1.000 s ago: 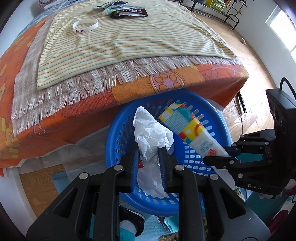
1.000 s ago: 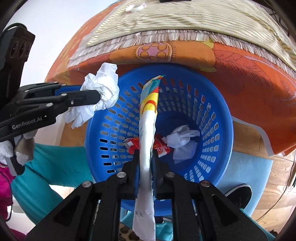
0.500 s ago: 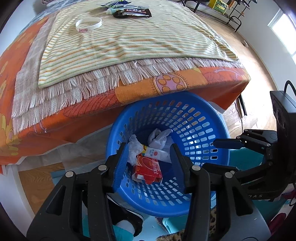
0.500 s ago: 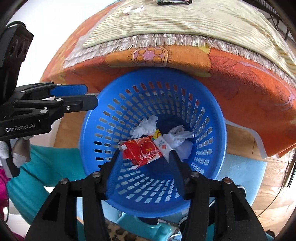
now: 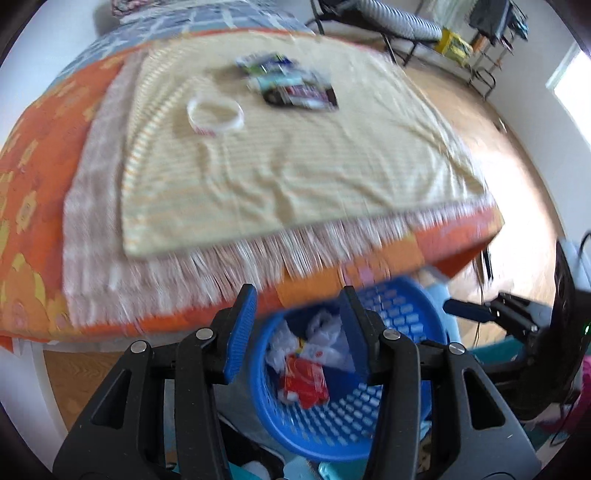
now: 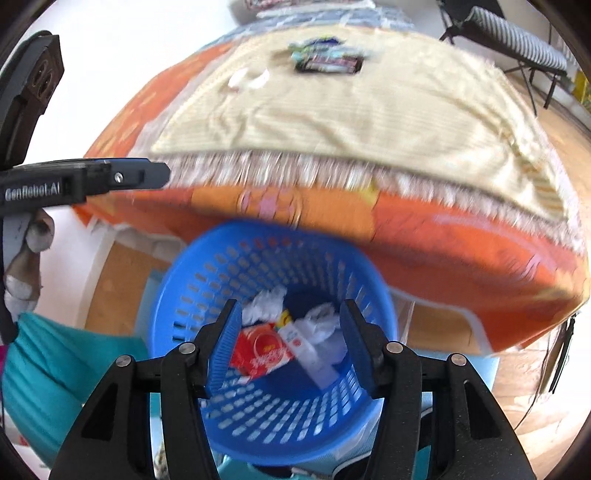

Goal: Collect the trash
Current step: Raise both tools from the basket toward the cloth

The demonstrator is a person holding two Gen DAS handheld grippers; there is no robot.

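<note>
A blue perforated basket [image 6: 207, 288] [image 5: 406, 406] stands on the floor by the bed. Inside lie a red packet [image 6: 262, 352] [image 5: 304, 376], crumpled white tissues [image 6: 266, 302] [image 5: 321, 328] and a long white tube wrapper [image 6: 310, 350]. My left gripper [image 5: 297, 295] hangs open above the basket's near rim with nothing between its fingers. My right gripper [image 6: 288, 308] stands open over the basket, empty too. Each gripper shows at the edge of the other's view. On the bed, several dark snack wrappers [image 5: 291, 86] [image 6: 325, 61] and a white wristband [image 5: 216, 116] lie on the striped cloth.
The bed carries an orange patterned cover [image 5: 33, 177] and a fringed cream striped throw [image 5: 295, 162]. Wooden floor [image 5: 517, 155] extends right, with folding chairs [image 5: 402, 26] at the back. A teal sleeve [image 6: 55, 365] and a hand on the left gripper show lower left.
Both grippers let go: the tissue and the long wrapper dropped into the basket. The jaws opened wide, then both grippers rose and tilted up, bringing more of the bed into view.
</note>
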